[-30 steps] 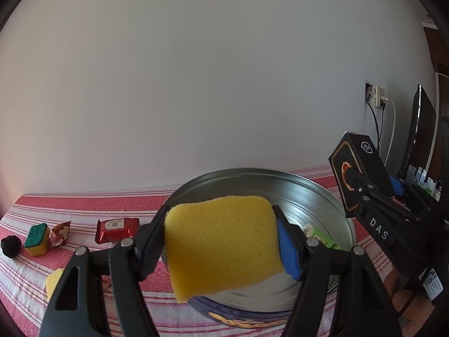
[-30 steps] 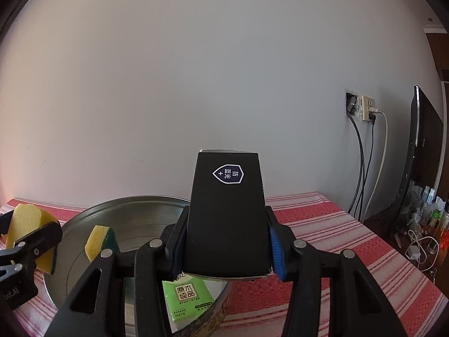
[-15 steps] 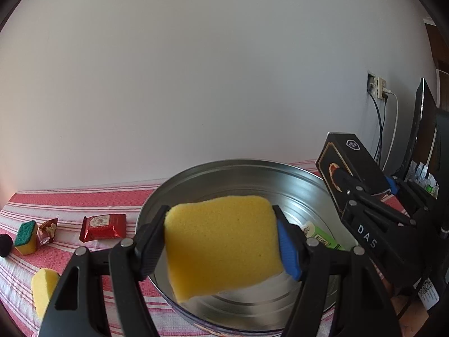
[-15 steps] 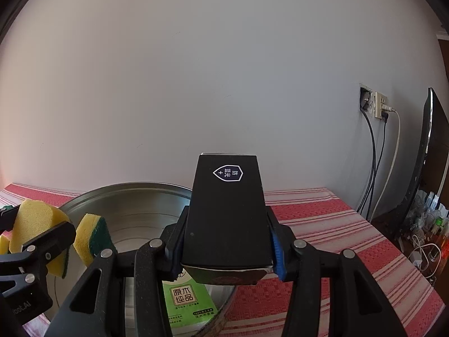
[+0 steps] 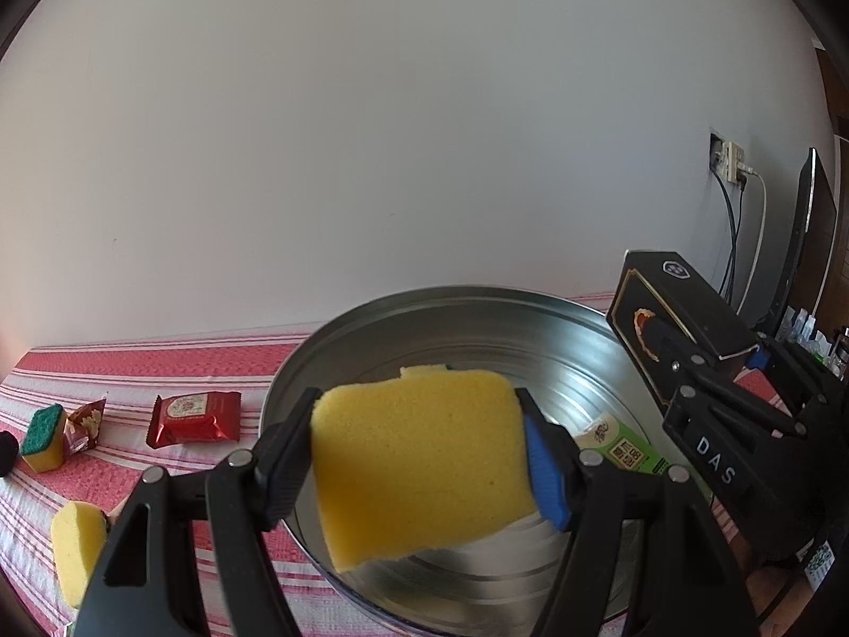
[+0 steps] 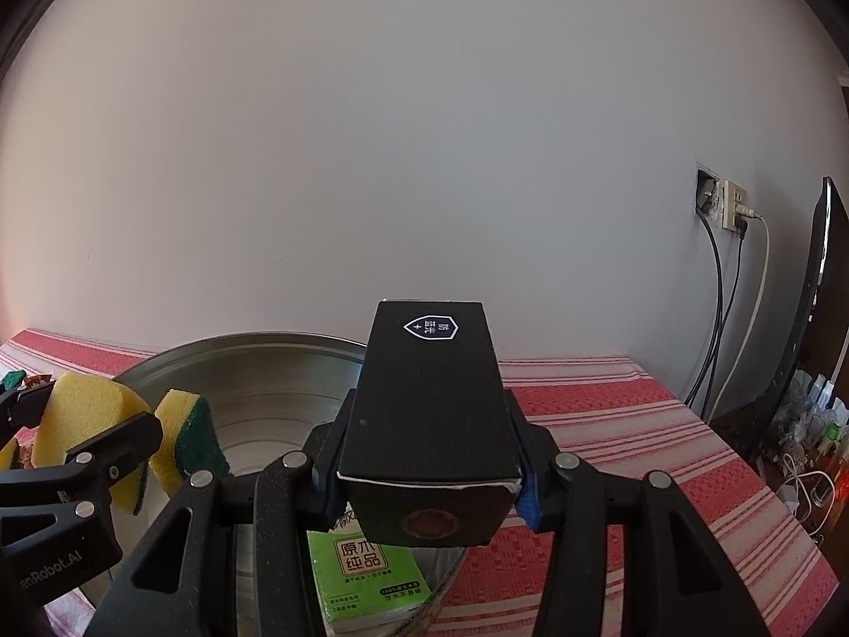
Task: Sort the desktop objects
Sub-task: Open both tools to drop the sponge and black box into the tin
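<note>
My left gripper (image 5: 419, 456) is shut on a yellow sponge (image 5: 419, 456) and holds it over the near part of a round metal tin (image 5: 477, 313). My right gripper (image 6: 430, 462) is shut on a black box (image 6: 430, 398) above the tin's right rim (image 6: 254, 342); that box also shows in the left wrist view (image 5: 684, 313). A green tissue pack (image 6: 366, 578) lies inside the tin (image 5: 621, 440). A yellow and green sponge (image 6: 188, 438) stands in the tin behind my held sponge (image 6: 79, 424).
On the red striped cloth (image 5: 159, 361) left of the tin lie a red snack packet (image 5: 193, 416), a smaller packet (image 5: 85, 422), a green-topped sponge (image 5: 45, 438), a yellow sponge (image 5: 77, 541) and a black object (image 5: 6, 454). Cables (image 6: 716, 318) and a monitor (image 6: 817, 292) stand at right.
My left gripper has moved right and forward with the sponge, further over the tin. My right gripper with the black box has shifted over the tin's right side.
</note>
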The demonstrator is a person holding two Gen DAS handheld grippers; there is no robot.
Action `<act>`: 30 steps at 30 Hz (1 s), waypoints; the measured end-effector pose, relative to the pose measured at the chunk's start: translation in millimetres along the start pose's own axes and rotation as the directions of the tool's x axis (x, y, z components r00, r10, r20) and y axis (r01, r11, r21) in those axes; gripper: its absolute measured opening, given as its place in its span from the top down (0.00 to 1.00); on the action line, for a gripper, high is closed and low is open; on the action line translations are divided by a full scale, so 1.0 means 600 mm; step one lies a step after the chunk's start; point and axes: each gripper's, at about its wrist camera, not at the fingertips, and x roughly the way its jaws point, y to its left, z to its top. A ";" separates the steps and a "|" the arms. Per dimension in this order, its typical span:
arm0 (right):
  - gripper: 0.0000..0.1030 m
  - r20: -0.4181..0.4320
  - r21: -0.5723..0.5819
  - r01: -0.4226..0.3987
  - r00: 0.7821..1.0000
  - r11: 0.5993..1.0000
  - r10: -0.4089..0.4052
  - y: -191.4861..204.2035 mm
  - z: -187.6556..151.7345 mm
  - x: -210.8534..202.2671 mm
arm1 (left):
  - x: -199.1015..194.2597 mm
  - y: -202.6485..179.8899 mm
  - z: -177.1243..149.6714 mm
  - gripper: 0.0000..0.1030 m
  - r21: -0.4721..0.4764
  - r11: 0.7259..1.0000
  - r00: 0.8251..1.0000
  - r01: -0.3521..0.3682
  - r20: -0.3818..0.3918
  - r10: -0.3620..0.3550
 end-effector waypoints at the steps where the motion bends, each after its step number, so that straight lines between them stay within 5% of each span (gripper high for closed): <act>1: 0.51 -0.001 -0.001 -0.001 1.000 1.000 0.001 0.000 0.001 0.001 | 0.001 0.000 0.000 0.32 0.003 1.000 1.000 -0.001 -0.003 0.001; 14: 0.50 -0.015 -0.009 -0.015 1.000 1.000 0.015 0.002 0.010 0.011 | 0.008 -0.006 -0.004 0.31 0.014 1.000 1.000 0.001 -0.018 -0.001; 21: 0.34 0.049 0.026 -0.019 0.999 0.999 0.017 -0.006 0.015 -0.006 | 0.010 -0.007 -0.005 0.08 -0.005 1.000 0.999 0.019 -0.031 -0.019; 30: 0.25 0.154 0.097 0.023 0.987 0.995 -0.038 -0.022 0.021 -0.052 | -0.030 0.013 0.002 0.03 -0.011 0.998 0.996 -0.054 0.067 0.055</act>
